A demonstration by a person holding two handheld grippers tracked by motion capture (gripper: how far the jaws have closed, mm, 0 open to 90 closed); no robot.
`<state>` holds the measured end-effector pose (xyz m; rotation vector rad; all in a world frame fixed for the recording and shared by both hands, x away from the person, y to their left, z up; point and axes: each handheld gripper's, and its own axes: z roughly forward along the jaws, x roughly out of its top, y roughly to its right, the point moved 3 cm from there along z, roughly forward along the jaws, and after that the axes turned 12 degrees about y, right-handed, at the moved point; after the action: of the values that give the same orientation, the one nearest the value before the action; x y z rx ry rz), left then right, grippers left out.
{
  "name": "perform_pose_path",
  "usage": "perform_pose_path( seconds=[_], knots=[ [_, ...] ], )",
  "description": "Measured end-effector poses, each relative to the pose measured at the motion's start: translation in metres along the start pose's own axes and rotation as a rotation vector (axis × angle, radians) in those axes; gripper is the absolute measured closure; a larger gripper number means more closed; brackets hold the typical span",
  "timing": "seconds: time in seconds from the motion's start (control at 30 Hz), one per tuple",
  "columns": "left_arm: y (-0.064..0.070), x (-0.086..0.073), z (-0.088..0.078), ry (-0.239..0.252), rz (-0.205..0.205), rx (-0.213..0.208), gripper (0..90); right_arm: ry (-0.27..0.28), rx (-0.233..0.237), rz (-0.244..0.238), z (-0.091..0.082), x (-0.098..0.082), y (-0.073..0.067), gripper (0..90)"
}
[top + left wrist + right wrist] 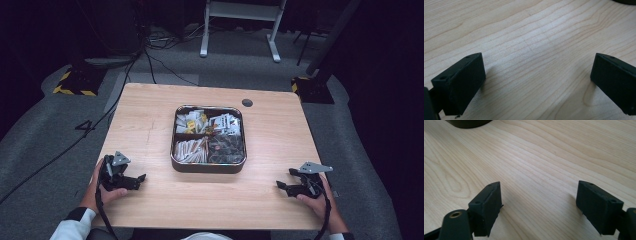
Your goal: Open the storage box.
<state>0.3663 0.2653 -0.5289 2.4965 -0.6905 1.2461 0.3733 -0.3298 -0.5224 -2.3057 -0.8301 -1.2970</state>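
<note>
Two grippers rest low at the near edge of the wooden table (150,115), one at each near corner, and a square divided tray (208,167) sits between and beyond them, near the table's middle. The left gripper (136,180) is held by a hand (102,192) at the near left; its jaws are spread wide with nothing between them, as the left gripper view shows over bare wood grain. The right gripper (286,182) sits in the other hand (320,197) at the near right, its jaws likewise spread and empty.

Both point inward, toward each other across the table front, so the tray lies forward and to the inner side of each rather than straight ahead of the jaws. A dark edge of the tray (626,2) shows at the top right corner of the left gripper view, and a dark edge (469,123) at the top left of the right gripper view, which fits that. The tray has four compartments: pale packets in the two far ones, stick-shaped packets lying near to far in the near left, dark round pieces in the near right. The left gripper looks somewhat nearer to the tray, and closest to the near-left compartment. Reaching any compartment would likely call for a turn of the wrist toward the far side, then a move forward.
</note>
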Motion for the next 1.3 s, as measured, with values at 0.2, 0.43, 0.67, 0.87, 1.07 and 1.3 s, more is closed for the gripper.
perform_pose_path(
  seconds=[0.2,0.43,0.67,0.87,1.07,1.3],
  knots=[
    [-0.002,-0.001,-0.001,0.001,0.015,-0.019,0.0,0.008,-0.036,-0.018,0.001,-0.002,-0.001,20.3],
    [-0.003,-0.001,-0.001,0.001,0.020,-0.023,0.0,0.008,-0.049,-0.014,-0.001,-0.003,0.000,19.7],
    [-0.004,-0.002,-0.003,0.001,0.030,-0.036,0.1,-0.033,-0.060,-0.006,-0.002,0.000,0.003,19.6],
    [-0.005,-0.003,-0.004,-0.001,0.036,-0.048,0.1,-0.069,-0.082,0.000,0.000,0.003,0.003,16.6],
    [-0.005,-0.003,-0.004,0.000,0.039,-0.051,0.1,-0.046,-0.068,0.016,0.000,0.009,0.007,17.6],
    [-0.005,-0.003,-0.004,0.000,0.040,-0.053,0.1,0.012,-0.022,0.027,0.000,0.026,0.007,19.4]
  ],
)
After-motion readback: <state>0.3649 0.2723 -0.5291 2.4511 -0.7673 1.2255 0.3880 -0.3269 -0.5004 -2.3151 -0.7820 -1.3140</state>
